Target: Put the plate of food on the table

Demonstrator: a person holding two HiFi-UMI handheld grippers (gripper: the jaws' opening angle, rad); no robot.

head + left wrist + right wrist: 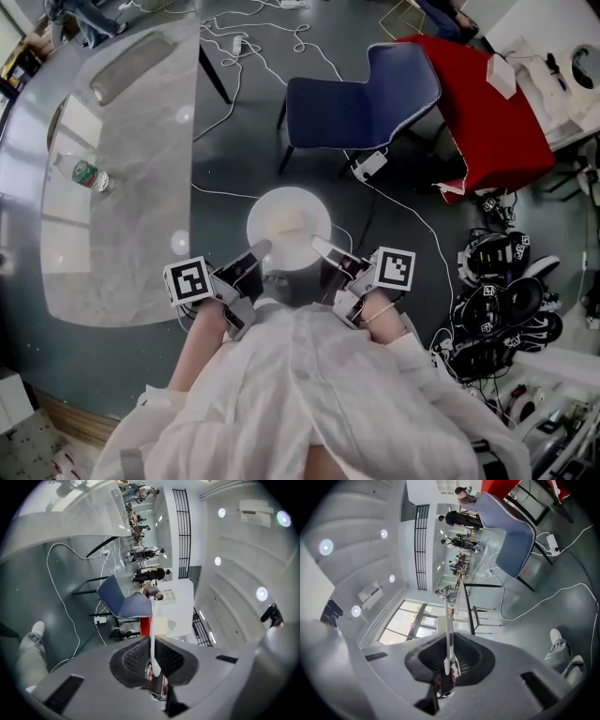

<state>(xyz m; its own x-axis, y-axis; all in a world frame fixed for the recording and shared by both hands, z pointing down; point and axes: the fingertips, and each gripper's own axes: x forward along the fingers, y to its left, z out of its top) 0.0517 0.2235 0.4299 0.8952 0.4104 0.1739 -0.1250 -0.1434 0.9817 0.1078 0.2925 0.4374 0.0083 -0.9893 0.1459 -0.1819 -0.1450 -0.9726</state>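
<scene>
White-clad person [309, 394] has L gripper [255, 249] & R gripper [323, 247] both clenched on rim of plate [305, 202] w/ food [287, 221]. Plate's held over floor [234, 141], near table [122, 187] but not on it; set-down not yet done.

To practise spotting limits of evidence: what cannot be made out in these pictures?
Food on the plate: head view, too small and pale to identify.
Bottle label: head view, too small to read.
Plate's top face: both gripper views, seen edge-on.
Table, far end: head view, cut by the frame edge.
</scene>
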